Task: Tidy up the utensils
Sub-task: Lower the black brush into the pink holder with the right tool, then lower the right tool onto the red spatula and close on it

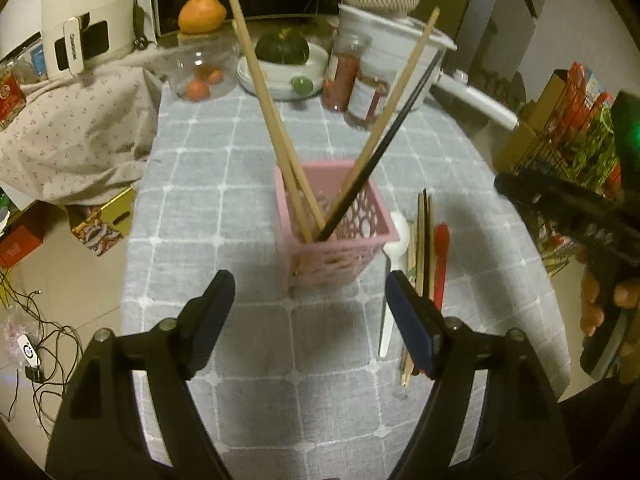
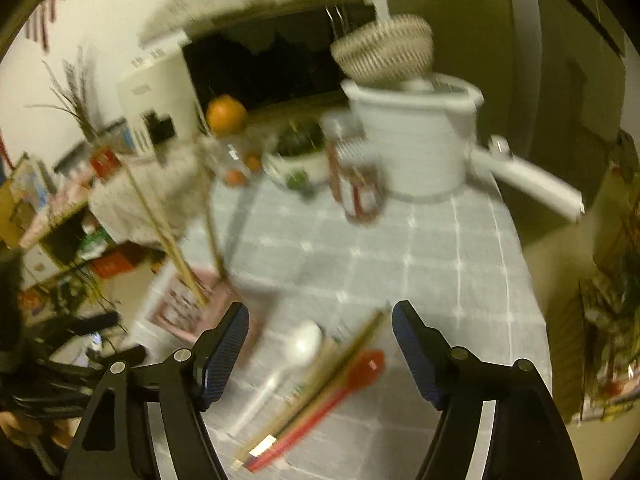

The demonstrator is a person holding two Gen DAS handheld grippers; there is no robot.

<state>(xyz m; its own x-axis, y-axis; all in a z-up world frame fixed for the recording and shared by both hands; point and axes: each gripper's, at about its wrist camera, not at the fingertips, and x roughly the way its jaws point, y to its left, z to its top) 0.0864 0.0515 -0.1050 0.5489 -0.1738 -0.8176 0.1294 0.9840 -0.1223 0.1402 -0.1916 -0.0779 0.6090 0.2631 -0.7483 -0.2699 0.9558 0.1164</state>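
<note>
- Both pairs of jaws stand wide and hold nothing: the left gripper [image 1: 310,308] hovers just in front of the pink basket [image 1: 340,240], and the right gripper [image 2: 320,344] hangs over the loose utensils to the basket's right.
- Left of the basket lies only bare checked tablecloth [image 1: 200,184].
- In the basket stand several wooden chopsticks [image 1: 264,92] and one black one, leaning apart. The basket is thin perforated plastic, probably light and easy to tip.
- Just right of the basket, touching or nearly so, lies the white plastic spoon [image 2: 280,368]. It looks light and slick; its narrow handle seems the place to pinch.
- Next right lie the loose chopsticks [image 2: 320,384], bundled close. They are stiff, thin and apt to roll, so a mid-length grip on one looks safest.
- Farthest right of the basket is the red spoon [image 2: 352,376], possibly soft silicone; best taken at the handle.
</note>
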